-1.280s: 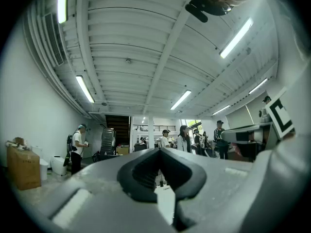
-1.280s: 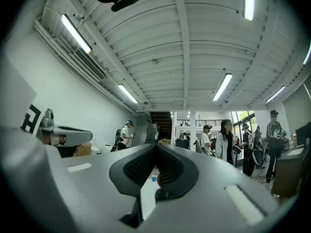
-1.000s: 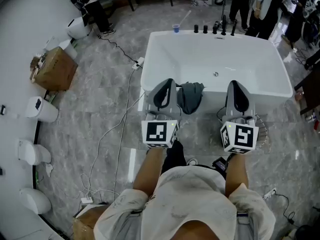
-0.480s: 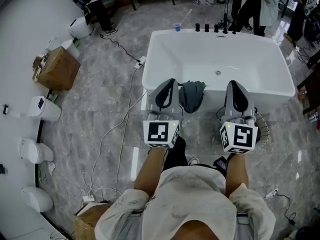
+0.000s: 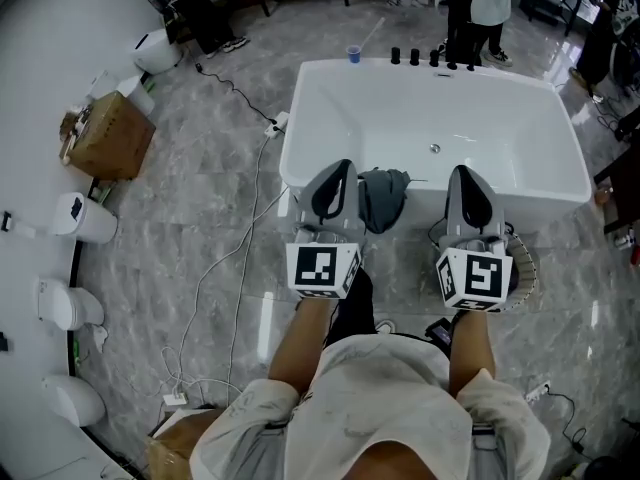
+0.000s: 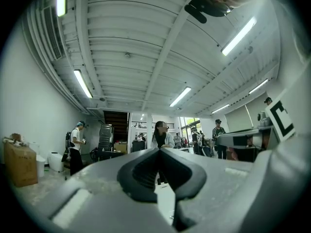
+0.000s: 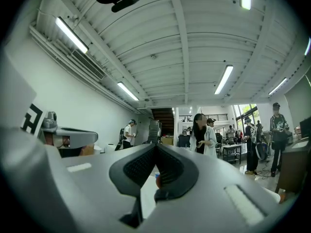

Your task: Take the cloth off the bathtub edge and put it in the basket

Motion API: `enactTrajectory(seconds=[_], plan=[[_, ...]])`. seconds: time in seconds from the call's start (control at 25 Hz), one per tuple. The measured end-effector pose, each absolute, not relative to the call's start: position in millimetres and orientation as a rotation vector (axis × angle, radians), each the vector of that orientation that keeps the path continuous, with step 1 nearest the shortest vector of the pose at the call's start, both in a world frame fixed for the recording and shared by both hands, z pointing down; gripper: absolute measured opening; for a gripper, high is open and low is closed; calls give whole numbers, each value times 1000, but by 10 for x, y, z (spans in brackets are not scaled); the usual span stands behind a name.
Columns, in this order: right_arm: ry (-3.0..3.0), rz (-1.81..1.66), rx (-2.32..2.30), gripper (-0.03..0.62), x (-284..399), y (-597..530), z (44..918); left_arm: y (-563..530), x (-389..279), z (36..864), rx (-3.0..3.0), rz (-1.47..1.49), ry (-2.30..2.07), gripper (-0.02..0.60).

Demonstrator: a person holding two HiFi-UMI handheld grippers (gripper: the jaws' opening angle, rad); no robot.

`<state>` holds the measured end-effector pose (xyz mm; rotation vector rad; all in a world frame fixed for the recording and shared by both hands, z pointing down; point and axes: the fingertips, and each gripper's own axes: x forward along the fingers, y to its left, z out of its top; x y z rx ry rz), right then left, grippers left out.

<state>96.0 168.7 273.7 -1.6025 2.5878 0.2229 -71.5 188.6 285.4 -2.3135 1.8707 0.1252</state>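
A dark grey cloth [image 5: 383, 198] hangs over the near rim of the white bathtub [image 5: 300, 118]. My left gripper [image 5: 337, 170] is just left of the cloth, its jaws closed together with nothing between them. My right gripper [image 5: 467, 174] is a little way right of the cloth, also shut and empty. A round wire basket [image 5: 524, 268] stands on the floor under the right gripper, mostly hidden by it. In the left gripper view the left gripper [image 6: 158, 150] points slightly upward at the room, and so does the right gripper [image 7: 156, 144] in its own view. Neither gripper view shows the cloth.
A cardboard box [image 5: 108, 136] and white toilets [image 5: 82, 218] line the left wall. A white cable [image 5: 245, 238] runs across the marble floor to the tub. Black taps [image 5: 430, 58] and a blue cup [image 5: 352, 56] sit on the tub's far rim. People [image 5: 480, 3] stand beyond it.
Both grippers have shifted slightly, the right one a little to the left. The cloth has not moved. The people beyond the tub have walked to the left.
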Motion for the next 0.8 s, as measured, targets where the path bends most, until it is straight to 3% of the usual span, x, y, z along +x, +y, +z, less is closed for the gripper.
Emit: enactTrajectory(seconds=[0.8], plan=[[2626,188,-1627,2,444,196,2829,391,-1165,2900,-2342,97,1872,0]])
